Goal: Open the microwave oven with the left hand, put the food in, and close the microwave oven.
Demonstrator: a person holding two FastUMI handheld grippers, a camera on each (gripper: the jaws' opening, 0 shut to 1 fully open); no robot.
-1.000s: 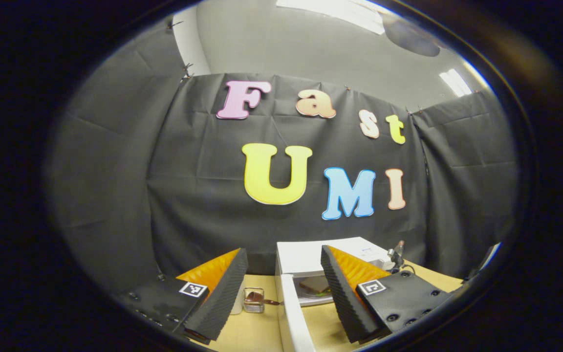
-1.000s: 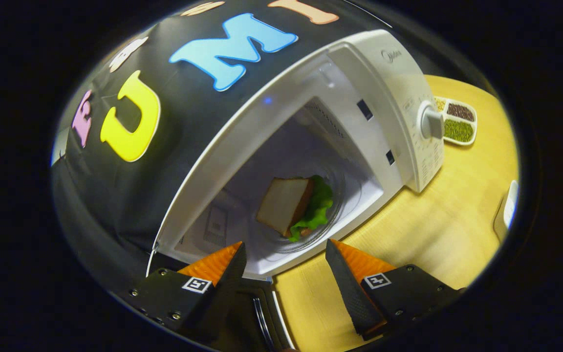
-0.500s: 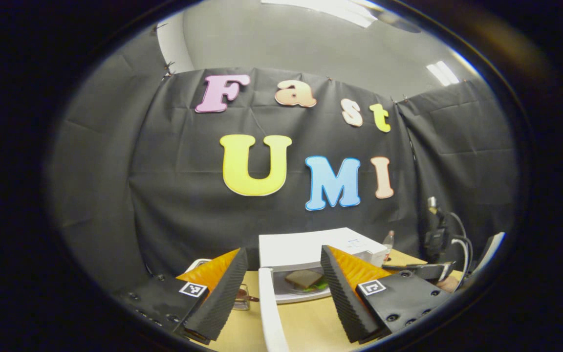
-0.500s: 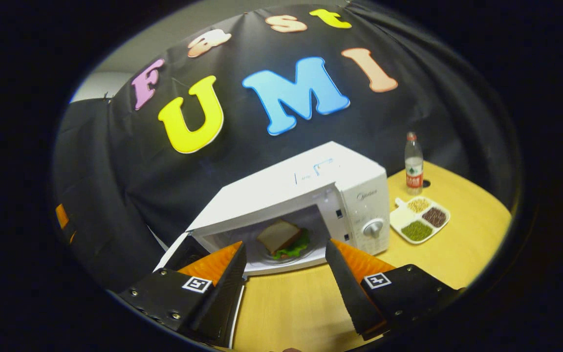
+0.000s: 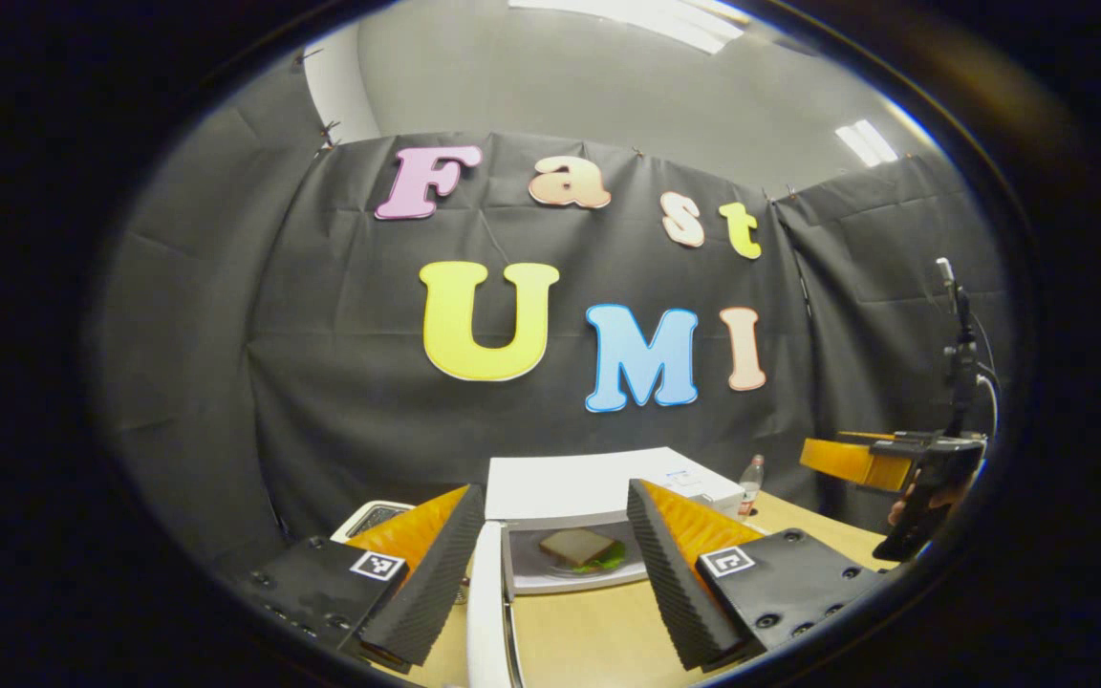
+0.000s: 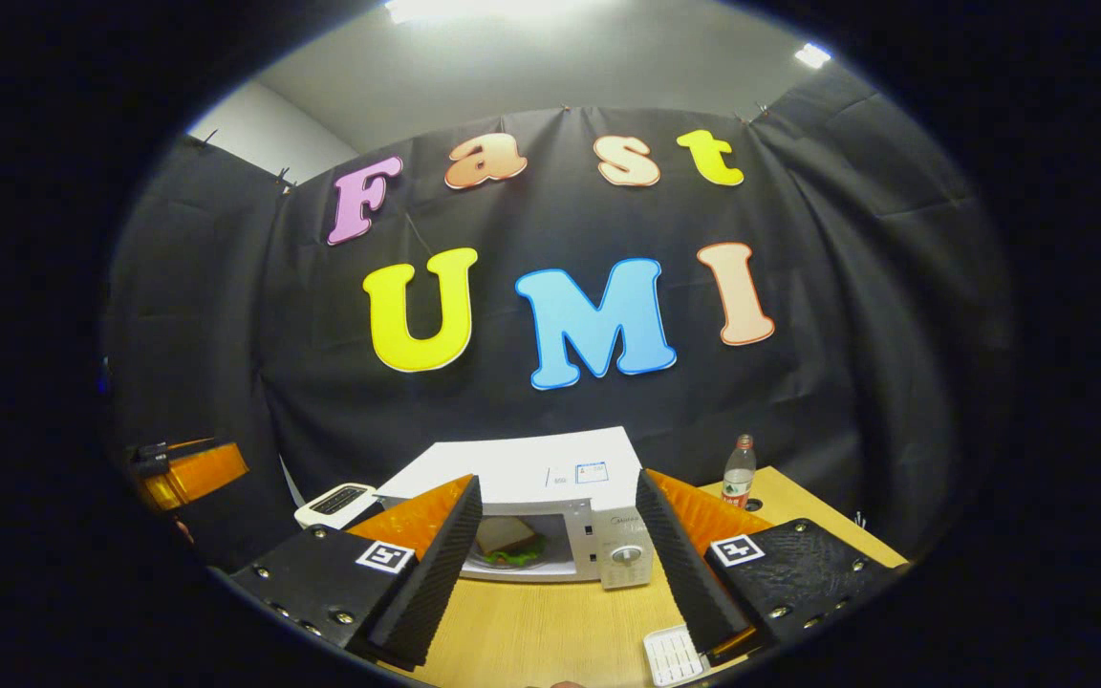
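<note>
Now, wide open and holding nothing: left gripper [image 5: 555, 564], low over the wooden table [image 5: 589, 640]. Straight ahead between its fingers, microwave [image 5: 598, 487] with door [image 5: 485, 612] swung out toward the tool. Inside, on the glass plate, sandwich [image 5: 581, 548] with green lettuce. Off to that tool's right and higher up, right gripper [image 5: 880, 463] held in a hand. Also wide open and empty: right gripper [image 6: 558, 564], facing the microwave [image 6: 550, 478] from farther back. Sandwich [image 6: 503, 542] seen inside there too. Right of the microwave, bottle [image 6: 738, 472]. Left of it, toaster [image 6: 335, 502]. Close under that tool's right finger, small white tray [image 6: 673, 655].
</note>
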